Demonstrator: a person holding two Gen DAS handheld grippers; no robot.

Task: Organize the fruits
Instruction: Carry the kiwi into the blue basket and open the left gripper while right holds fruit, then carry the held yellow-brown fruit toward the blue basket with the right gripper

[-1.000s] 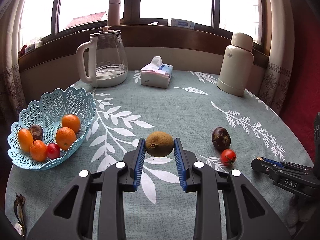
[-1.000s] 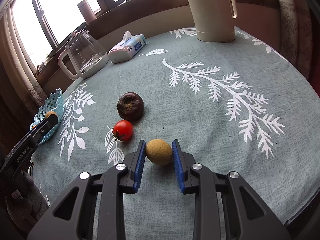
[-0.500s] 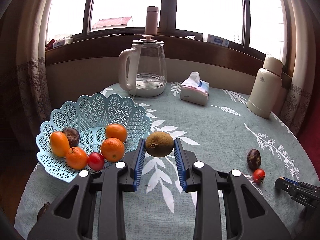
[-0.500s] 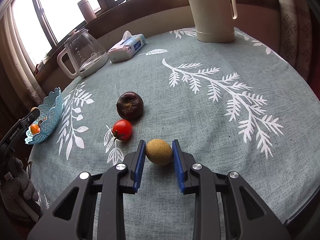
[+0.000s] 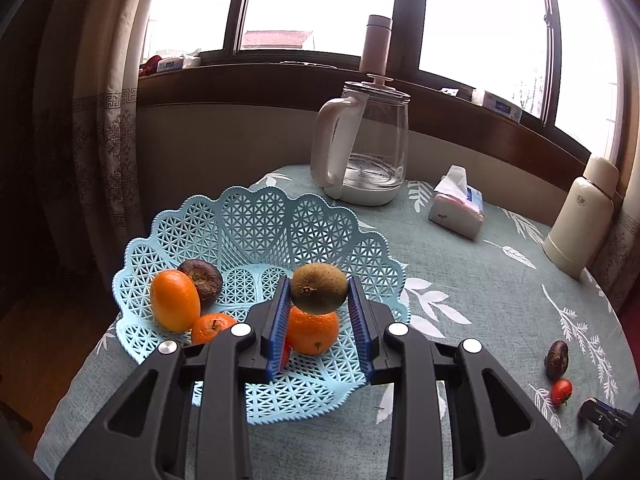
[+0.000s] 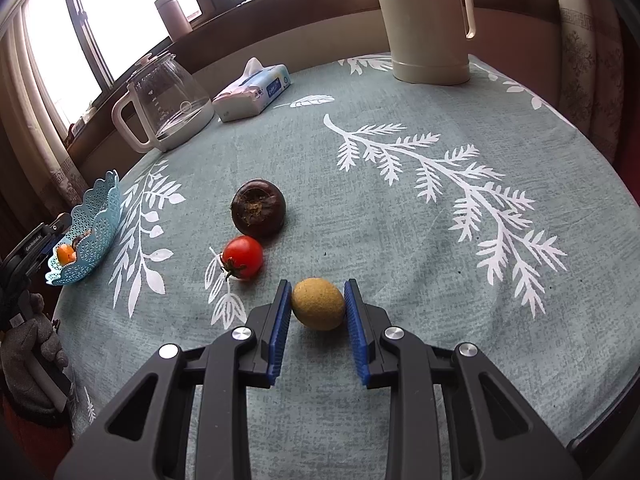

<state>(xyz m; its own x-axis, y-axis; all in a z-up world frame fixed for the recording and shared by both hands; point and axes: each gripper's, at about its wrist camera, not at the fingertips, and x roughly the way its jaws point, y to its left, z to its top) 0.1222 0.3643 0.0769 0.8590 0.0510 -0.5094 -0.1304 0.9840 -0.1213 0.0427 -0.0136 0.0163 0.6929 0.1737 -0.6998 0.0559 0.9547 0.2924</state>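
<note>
Leaf-print tablecloth (image 6: 400,208) under bay windows (image 5: 328,0); left tool (image 5: 319,304) pinching kiwi (image 5: 319,288), right tool (image 6: 318,312) pinching yellow fruit (image 6: 318,304).

"GenRobot.AI" on left gripper (image 6: 38,242)

left tool (image 5: 319,312): blue pads clamped, raised | right tool (image 6: 318,312): pads clamped, low

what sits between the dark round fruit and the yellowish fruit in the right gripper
A small red tomato lies on the cloth between the dark fruit and the yellowish fruit, slightly left of the line joining them, in the right wrist view.
</note>
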